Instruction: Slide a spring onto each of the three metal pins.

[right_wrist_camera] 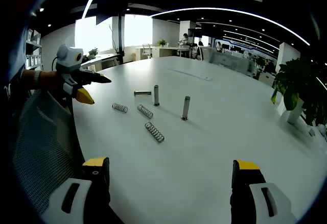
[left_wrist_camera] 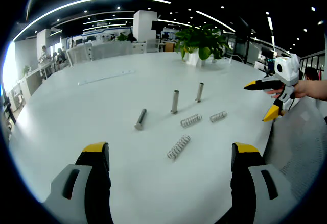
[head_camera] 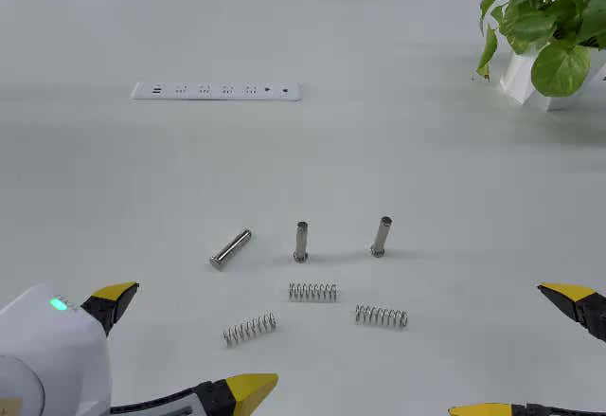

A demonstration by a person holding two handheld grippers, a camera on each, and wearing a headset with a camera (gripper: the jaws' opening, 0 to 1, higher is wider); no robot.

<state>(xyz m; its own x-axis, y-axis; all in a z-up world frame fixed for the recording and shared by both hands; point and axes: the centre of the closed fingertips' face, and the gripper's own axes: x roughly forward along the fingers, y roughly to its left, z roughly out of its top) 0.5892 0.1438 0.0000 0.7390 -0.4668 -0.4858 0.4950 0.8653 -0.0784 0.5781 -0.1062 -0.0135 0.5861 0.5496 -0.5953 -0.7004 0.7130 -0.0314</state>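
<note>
White and broad, the table [head_camera: 407,160] ran back to a power strip [head_camera: 216,91] and a potted plant [head_camera: 549,27] at the far corner. Near the front edge sat the work. Two pins stood upright, the middle pin [head_camera: 301,242] and the right pin [head_camera: 381,236], while the left pin [head_camera: 230,248] lay on its side. Just in front of them lay three springs, loose and apart: the left spring [head_camera: 250,329], the middle spring [head_camera: 312,291] and the right spring [head_camera: 381,316]. None was on a pin yet.

Both tongs were empty. The left tongs [head_camera: 182,343] hung low at the near edge with jaws spread wide, the left spring close ahead of them. The right tongs [head_camera: 525,352] were held likewise at the other side, wide open and angled in toward the parts.

To my eye the first pick was the step in hand. It would pay to pinch a spring lightly across its middle so the coils neither crushed nor skated away, then tip it upright, line its bore over a standing pin and let it drop — leaving the lying pin, which would want steadying by the other tongs, for last.
</note>
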